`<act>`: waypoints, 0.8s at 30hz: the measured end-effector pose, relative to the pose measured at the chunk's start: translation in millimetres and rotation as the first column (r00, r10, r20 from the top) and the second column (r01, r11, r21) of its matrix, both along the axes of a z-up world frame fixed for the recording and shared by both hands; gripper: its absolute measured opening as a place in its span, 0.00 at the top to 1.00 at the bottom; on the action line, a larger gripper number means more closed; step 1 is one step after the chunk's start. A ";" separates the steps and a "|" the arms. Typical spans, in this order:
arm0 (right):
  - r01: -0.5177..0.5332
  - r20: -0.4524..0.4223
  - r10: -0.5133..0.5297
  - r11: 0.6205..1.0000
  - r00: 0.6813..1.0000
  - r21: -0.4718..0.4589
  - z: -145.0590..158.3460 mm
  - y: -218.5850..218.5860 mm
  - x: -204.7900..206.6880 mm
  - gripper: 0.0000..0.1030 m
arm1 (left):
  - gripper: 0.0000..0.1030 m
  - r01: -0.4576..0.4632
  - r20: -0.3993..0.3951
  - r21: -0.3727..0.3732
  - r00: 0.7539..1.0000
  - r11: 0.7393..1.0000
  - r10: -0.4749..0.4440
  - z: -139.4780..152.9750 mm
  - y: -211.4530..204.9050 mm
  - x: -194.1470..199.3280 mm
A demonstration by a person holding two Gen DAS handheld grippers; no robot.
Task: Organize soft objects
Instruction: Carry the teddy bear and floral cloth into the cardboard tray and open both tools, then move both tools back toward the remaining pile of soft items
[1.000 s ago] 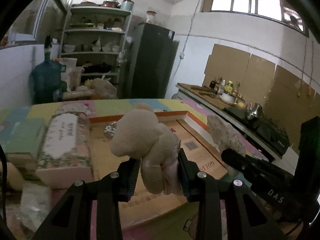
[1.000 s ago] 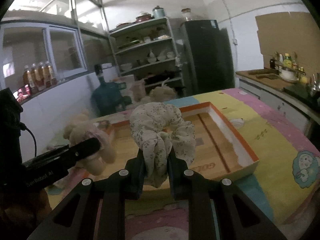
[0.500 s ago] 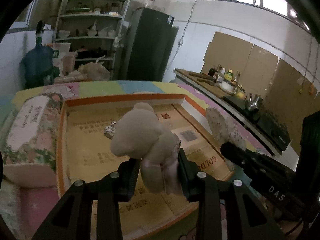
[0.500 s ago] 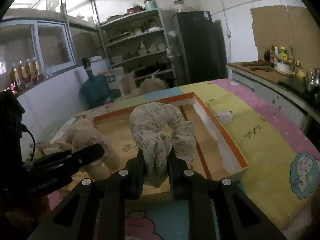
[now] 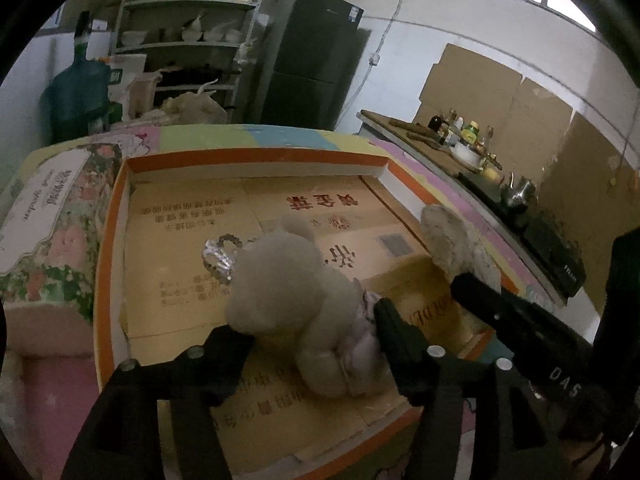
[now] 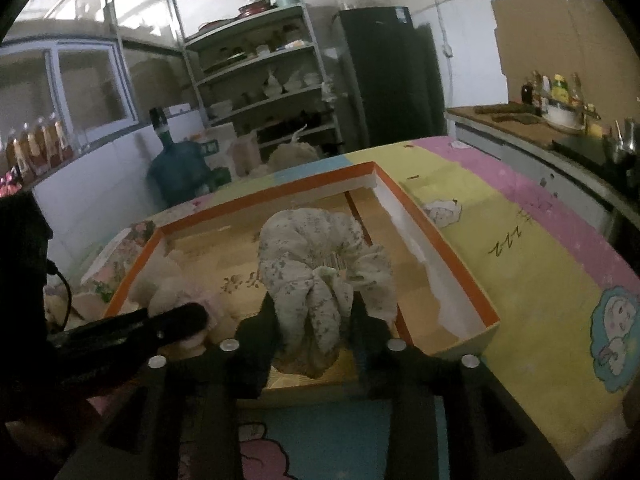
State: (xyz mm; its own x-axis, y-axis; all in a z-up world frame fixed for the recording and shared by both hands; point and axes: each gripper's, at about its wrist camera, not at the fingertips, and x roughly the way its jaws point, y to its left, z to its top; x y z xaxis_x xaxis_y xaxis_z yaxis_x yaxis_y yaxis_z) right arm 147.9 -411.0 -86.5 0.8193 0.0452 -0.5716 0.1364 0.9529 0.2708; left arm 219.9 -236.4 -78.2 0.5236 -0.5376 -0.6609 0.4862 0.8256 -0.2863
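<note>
Left gripper (image 5: 312,344): fingers spread apart on either side of the plush bear (image 5: 296,304); the right finger touches its side, the left finger stands just off it.
Plush bear: beige, lying on the cardboard floor of the tray (image 5: 256,156), near the tray's near edge.
Right gripper (image 6: 314,320): fingers closed on the gathered part of the scrunchie (image 6: 320,268).
Scrunchie: floral fabric ring, held upright over the near edge of the tray, to the right of the bear.
Tray: shallow, orange rim, white inner walls, lined with printed cardboard; it sits on the desk (image 6: 540,248) with its pastel cartoon cover.
Silver ring (image 5: 218,256): crinkly, on the tray floor just behind the bear.
Floral box (image 5: 48,216): on the desk, touching the tray's left wall.
</note>
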 end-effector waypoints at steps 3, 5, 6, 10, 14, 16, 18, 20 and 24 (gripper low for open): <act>-0.001 0.014 0.001 1.000 1.000 0.009 1.1 -0.5 -2.8 0.53 | 0.35 0.006 0.028 0.014 1.000 1.000 -0.006 3.6 1.2 -8.6; 0.000 0.019 0.000 1.000 1.000 0.012 1.7 -0.5 -3.8 0.50 | 0.32 0.003 0.052 0.015 0.999 1.000 -0.004 7.7 3.5 -12.0; -0.001 0.020 0.001 1.000 1.000 0.014 2.1 0.0 -4.2 0.49 | 0.32 0.001 0.060 0.013 0.998 1.000 -0.002 10.0 5.2 -13.1; -0.003 0.034 0.002 1.000 0.999 0.029 4.7 -0.1 -7.9 0.45 | 0.19 -0.034 0.087 -0.010 0.996 0.999 0.035 20.2 15.2 -16.1; -0.003 0.061 0.001 0.999 0.998 0.040 10.6 0.8 -13.2 0.43 | 0.19 -0.060 0.110 -0.025 0.992 0.998 0.062 29.9 26.8 -19.9; -0.005 0.070 0.001 0.999 0.998 0.045 13.5 2.5 -14.5 0.43 | 0.19 -0.072 0.132 -0.033 0.988 0.997 0.076 34.5 32.2 -23.5; -0.009 0.076 0.005 0.999 0.997 0.048 15.7 4.7 -16.3 0.42 | 0.18 -0.079 0.157 -0.042 0.984 0.996 0.084 38.2 37.8 -27.3; -0.012 0.081 0.008 0.999 0.997 0.049 18.1 8.1 -18.1 0.42 | 0.18 -0.085 0.180 -0.053 0.979 0.995 0.094 40.6 43.1 -31.2; -0.023 0.092 0.019 0.999 0.996 0.047 23.2 16.5 -22.6 0.40 | 0.18 -0.101 0.203 -0.054 0.973 0.993 0.110 45.7 54.0 -38.1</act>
State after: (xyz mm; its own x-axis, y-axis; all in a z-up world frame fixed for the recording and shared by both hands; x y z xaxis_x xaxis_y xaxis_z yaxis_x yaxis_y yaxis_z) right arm 125.3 -394.5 -63.4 0.8668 0.0883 -0.4908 0.0890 0.9410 0.3265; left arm 181.8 -182.5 -32.6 0.7014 -0.4972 -0.5108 0.4488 0.8647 -0.2255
